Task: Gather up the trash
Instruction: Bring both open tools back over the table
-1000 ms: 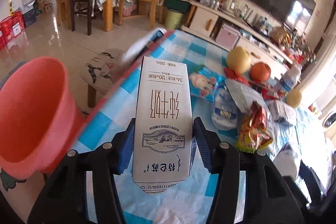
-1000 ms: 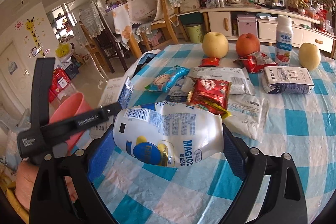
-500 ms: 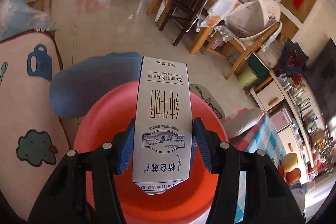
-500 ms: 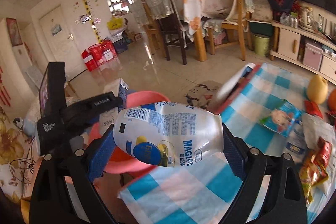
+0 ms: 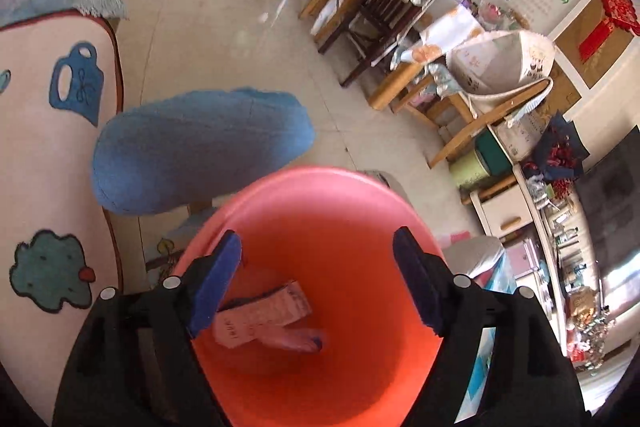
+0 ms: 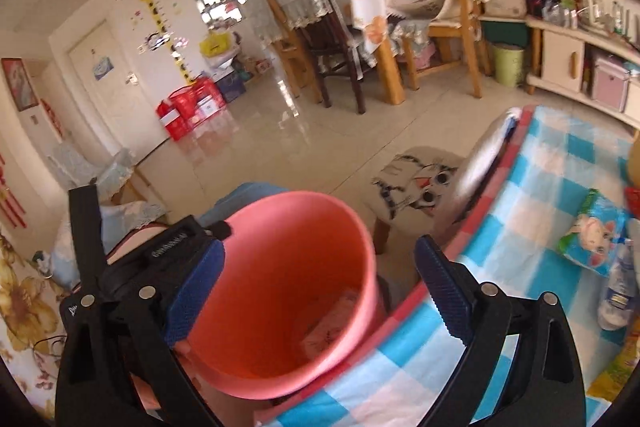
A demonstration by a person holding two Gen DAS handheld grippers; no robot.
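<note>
We hold the left gripper [image 5: 316, 267] over the pink bucket [image 5: 320, 211], its fingers spread wide and empty. A flattened milk carton [image 5: 260, 315] lies at the bottom of the bucket beside a crumpled bottle [image 5: 300, 339]. Our right gripper [image 6: 320, 291] hangs at the bucket's rim, fingers also apart and empty, next to the checked bench [image 6: 560, 187], where a snack bag [image 6: 596, 235] lies.

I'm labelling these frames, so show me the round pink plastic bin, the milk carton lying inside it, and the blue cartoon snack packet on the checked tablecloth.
Round pink plastic bin [image 5: 360, 187]: left wrist view, far rim.
Milk carton [image 5: 260, 315]: left wrist view, printed side.
Blue cartoon snack packet [image 6: 594, 241]: right wrist view, front face.
</note>
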